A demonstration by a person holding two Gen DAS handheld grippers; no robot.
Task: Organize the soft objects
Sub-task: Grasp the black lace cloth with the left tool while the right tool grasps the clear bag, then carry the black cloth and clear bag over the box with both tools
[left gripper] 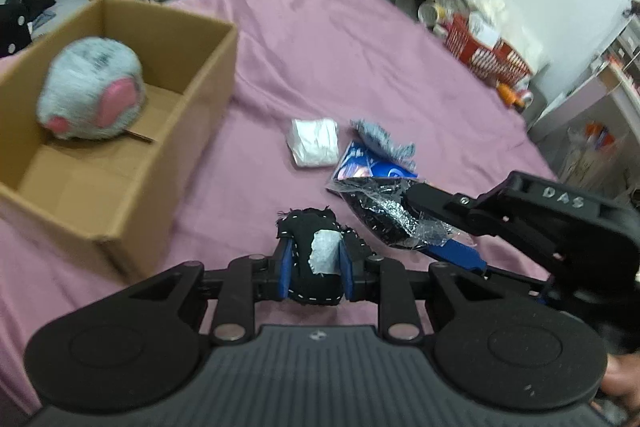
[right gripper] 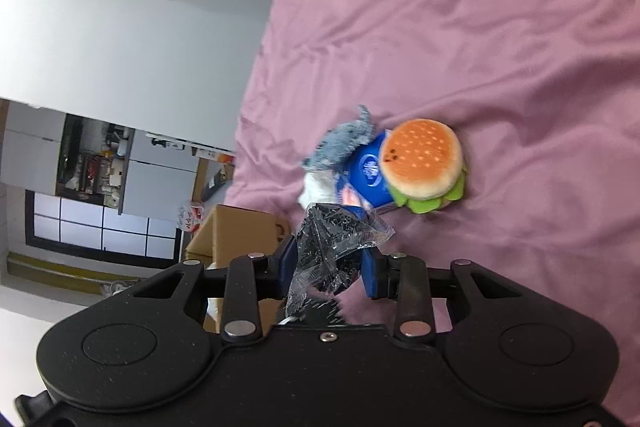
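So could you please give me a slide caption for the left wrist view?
Left gripper clamps a black stitched pouch beside a cardboard box holding a grey plush ball.

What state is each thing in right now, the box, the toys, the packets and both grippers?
Cardboard box: open, on the pink cloth.
Grey plush: inside the box.
Left gripper: shut on the black stitched pouch.
Right gripper: shut on the black item in clear wrap.
White packet: lying on the cloth.
Blue packet: on the cloth, under the burger plush.
Grey-blue rag: crumpled, on the blue packet.
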